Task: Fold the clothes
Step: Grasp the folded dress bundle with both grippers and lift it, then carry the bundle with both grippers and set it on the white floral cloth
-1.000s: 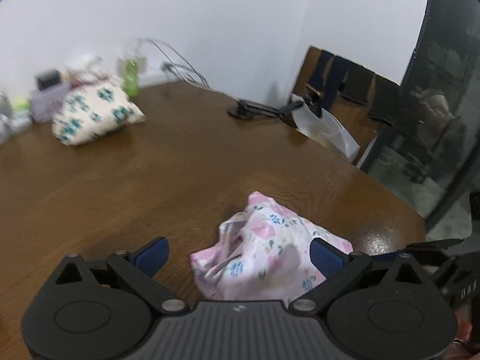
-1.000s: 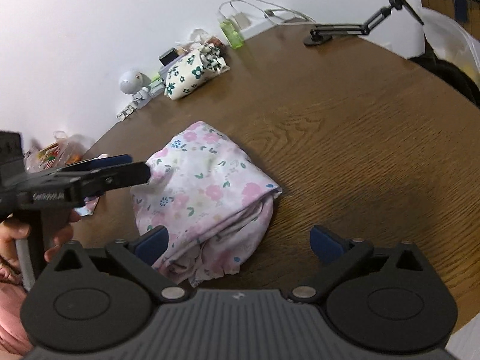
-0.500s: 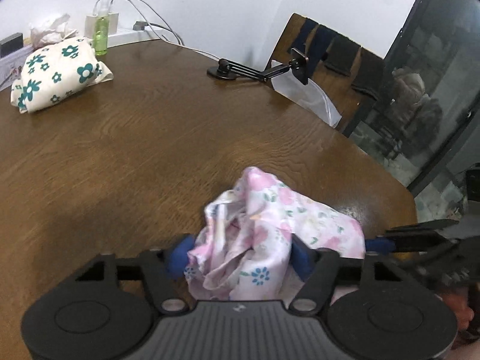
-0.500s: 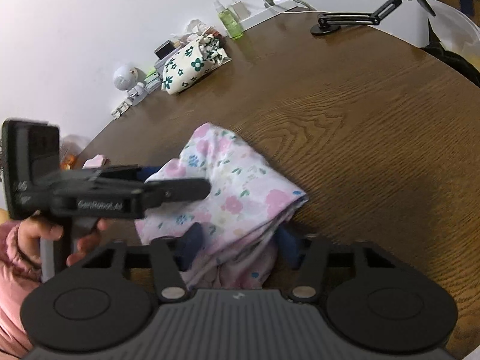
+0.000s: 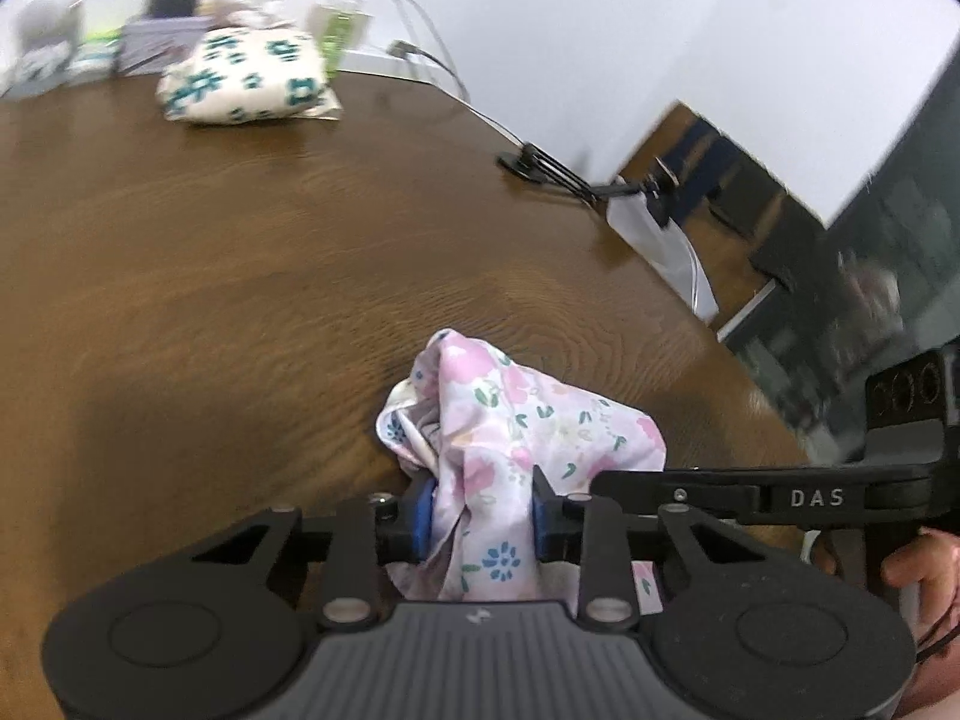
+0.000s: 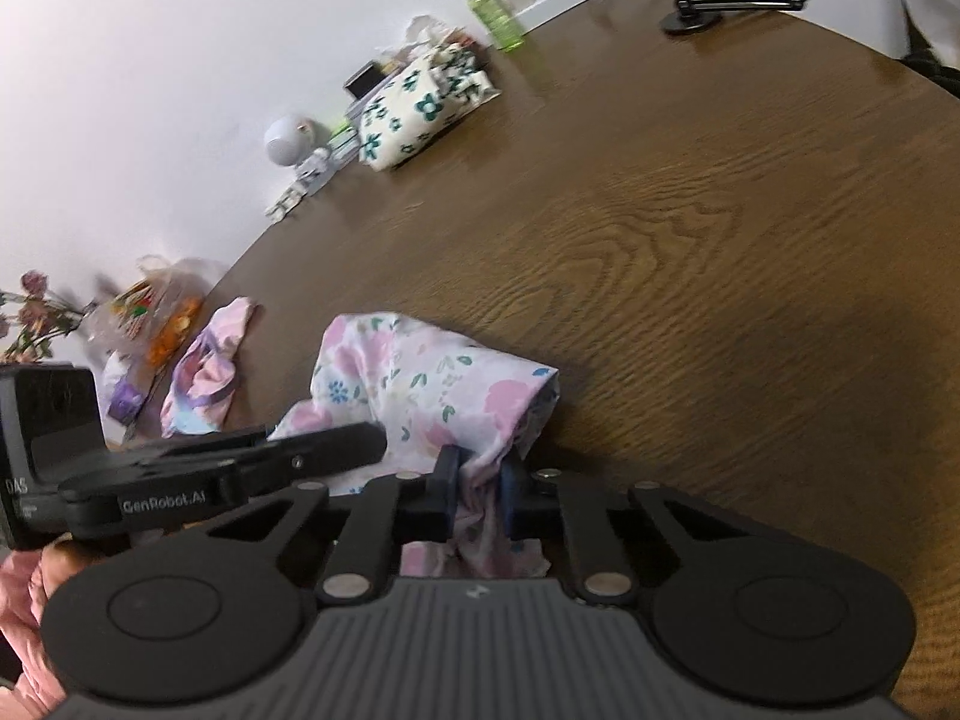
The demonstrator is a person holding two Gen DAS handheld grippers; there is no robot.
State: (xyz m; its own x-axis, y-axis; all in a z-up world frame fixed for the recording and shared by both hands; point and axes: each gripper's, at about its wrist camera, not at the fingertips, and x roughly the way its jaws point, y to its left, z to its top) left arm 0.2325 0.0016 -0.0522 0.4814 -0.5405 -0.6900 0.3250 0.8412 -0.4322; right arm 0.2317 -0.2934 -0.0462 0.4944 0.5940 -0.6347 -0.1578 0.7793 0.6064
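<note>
Both your tongs have closed in the last second; a moment ago they stood spread on either side of the pink floral garment (image 5: pixel 528 438), and now your left tongs (image 5: pixel 480 516) pinch a bunched fold of it between the blue pads, while your right tongs (image 6: pixel 477 495) are pressed together on another gathered edge of the same cloth; the garment itself sits crumpled near your edge of the desk (image 5: pixel 240 276), just ahead of both tools, part of it lifted into the grips and the rest apparently slumped on the wood; that means you have moved from reaching to holding, so the fold proper has probably not begun; next you likely need to draw the two grips apart to spread the fabric flat; mind that each pinch has taken several layers, so the cloth may come up as a wad; the green-flowered bundle (image 6: pixel 420 108) at the far side of the desk is well apart.
</note>
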